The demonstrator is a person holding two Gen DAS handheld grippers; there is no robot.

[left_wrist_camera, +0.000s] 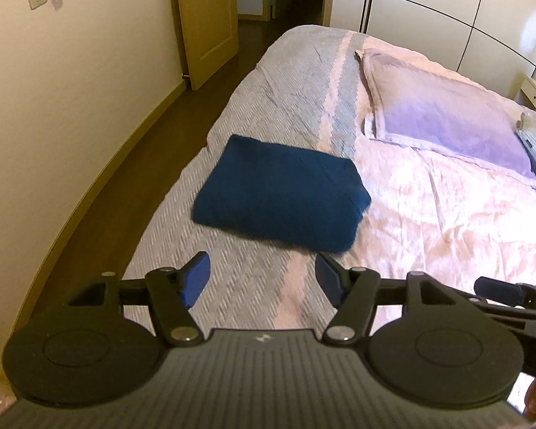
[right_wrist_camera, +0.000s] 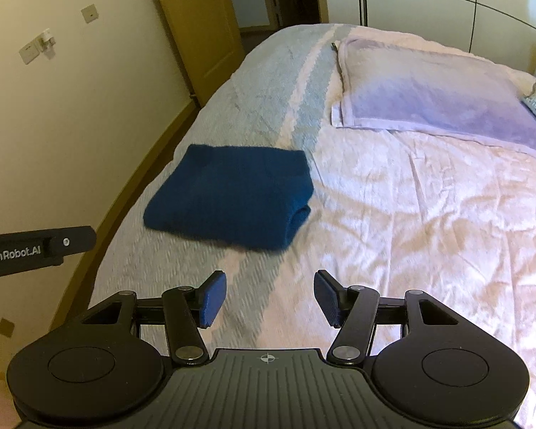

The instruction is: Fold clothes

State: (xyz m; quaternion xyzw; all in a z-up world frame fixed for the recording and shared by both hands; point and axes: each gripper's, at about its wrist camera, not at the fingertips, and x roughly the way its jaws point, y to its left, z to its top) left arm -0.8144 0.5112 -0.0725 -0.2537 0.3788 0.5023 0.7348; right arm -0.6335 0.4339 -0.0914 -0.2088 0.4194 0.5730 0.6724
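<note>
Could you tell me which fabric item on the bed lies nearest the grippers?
The folded dark blue garment; the lilac pillow lies farther up the bed.

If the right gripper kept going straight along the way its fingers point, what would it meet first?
Most likely the bedspread just ahead of the open, empty right gripper. The folded blue garment lies further on and off to the left, so it would probably be missed, though the fisheye makes depth uncertain.
</note>
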